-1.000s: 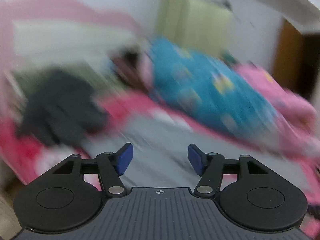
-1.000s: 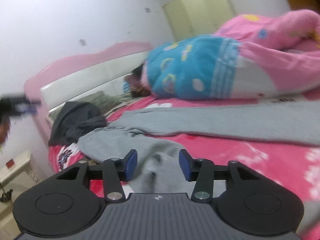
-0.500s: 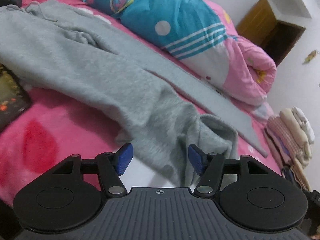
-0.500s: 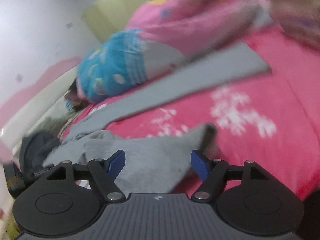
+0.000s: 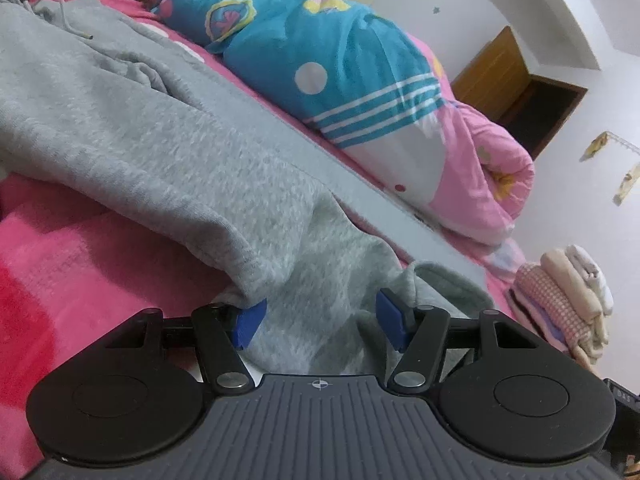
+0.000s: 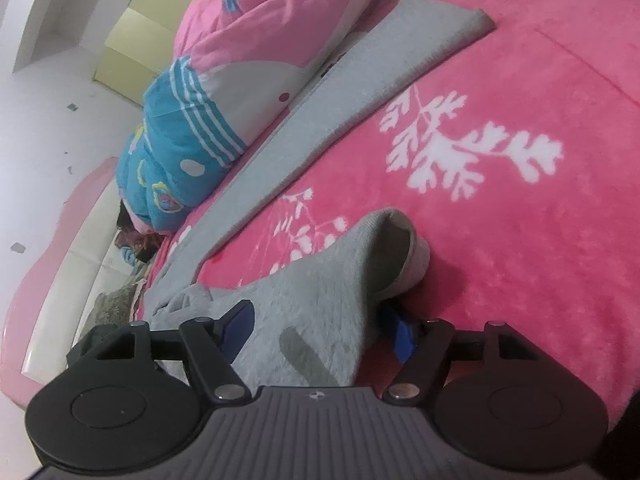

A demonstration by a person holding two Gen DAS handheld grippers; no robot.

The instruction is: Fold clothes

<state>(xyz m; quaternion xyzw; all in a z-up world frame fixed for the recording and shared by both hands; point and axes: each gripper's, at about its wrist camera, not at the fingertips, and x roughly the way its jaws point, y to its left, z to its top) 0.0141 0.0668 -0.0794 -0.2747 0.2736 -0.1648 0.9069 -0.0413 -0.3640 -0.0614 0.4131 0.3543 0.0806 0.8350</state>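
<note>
Left gripper (image 5: 318,320): jaws part-way open, the near trouser leg's cuff end lying between the 2 blue pads; no squeeze visible, fabric loose. Right gripper (image 6: 318,330): jaws wide, straddling the same grey leg just behind its open cuff (image 6: 400,256); right pad half tucked under the cloth edge, left pad on top near the seam. These jaws have just been opening and then easing in slightly, with the cloth between them but not pinched, as far as I can see.

Outward: the grey sweatpants (image 5: 132,128) lie spread on the pink bedspread (image 6: 520,240). 1 leg runs long and flat toward the upper right of the right wrist view, beside the blue-and-pink duvet (image 5: 340,64). The other leg is rumpled, in the lower middle of both views. Waistband and drawstring sit at the upper left of the left wrist view. A stack of folded clothes (image 5: 568,300) sits at the right edge.

Progress, my judgement: this garment is unfolded; legs not yet brought together. Grip, leg-over-leg fold and further folds all remain.

Against the earlier frames: both views were blurred and aimed higher, at the wall and headboard. Both grippers have since come down onto the near leg. Left jaw width looks unchanged.
</note>
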